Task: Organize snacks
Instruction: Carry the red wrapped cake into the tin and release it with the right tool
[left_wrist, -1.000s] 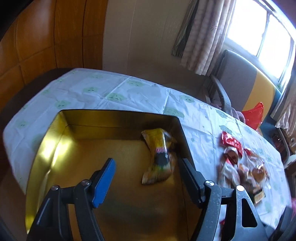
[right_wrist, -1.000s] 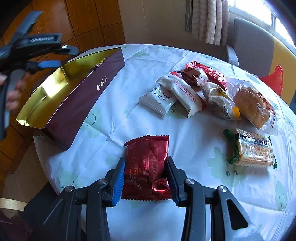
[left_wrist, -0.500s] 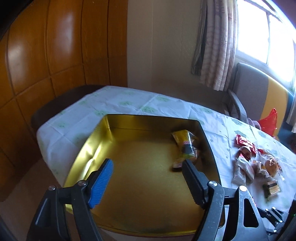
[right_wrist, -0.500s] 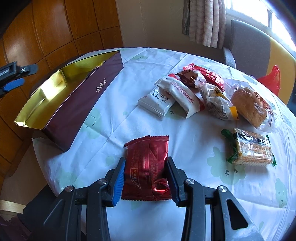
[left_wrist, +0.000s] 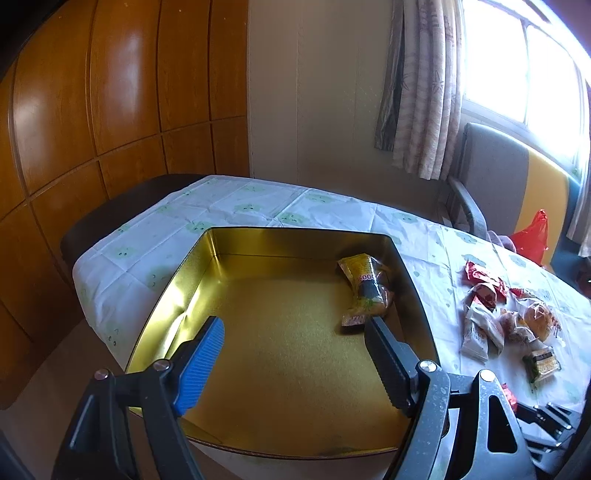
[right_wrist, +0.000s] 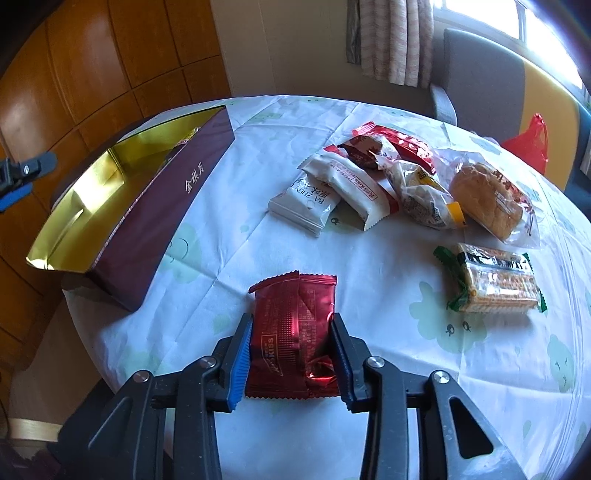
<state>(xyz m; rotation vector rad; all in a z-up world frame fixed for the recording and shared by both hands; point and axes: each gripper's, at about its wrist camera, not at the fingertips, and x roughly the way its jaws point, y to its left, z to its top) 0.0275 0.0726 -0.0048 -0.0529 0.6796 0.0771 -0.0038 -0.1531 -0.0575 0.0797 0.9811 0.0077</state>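
Right wrist: seven snack packets (right_wrist: 373, 188) outside one tin (right_wrist: 147, 221)

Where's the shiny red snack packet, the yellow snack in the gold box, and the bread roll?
red snack packet (right_wrist: 293, 325), right wrist view, middle of wrapper.
yellow snack (left_wrist: 365, 291), left wrist view, its middle.
bread roll (right_wrist: 484, 203), right wrist view, brown crust.

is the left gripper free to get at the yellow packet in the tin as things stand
Probably yes: the left gripper stands open and empty over the gold tin, which has no lid, and nothing lies between it and the yellow packet.
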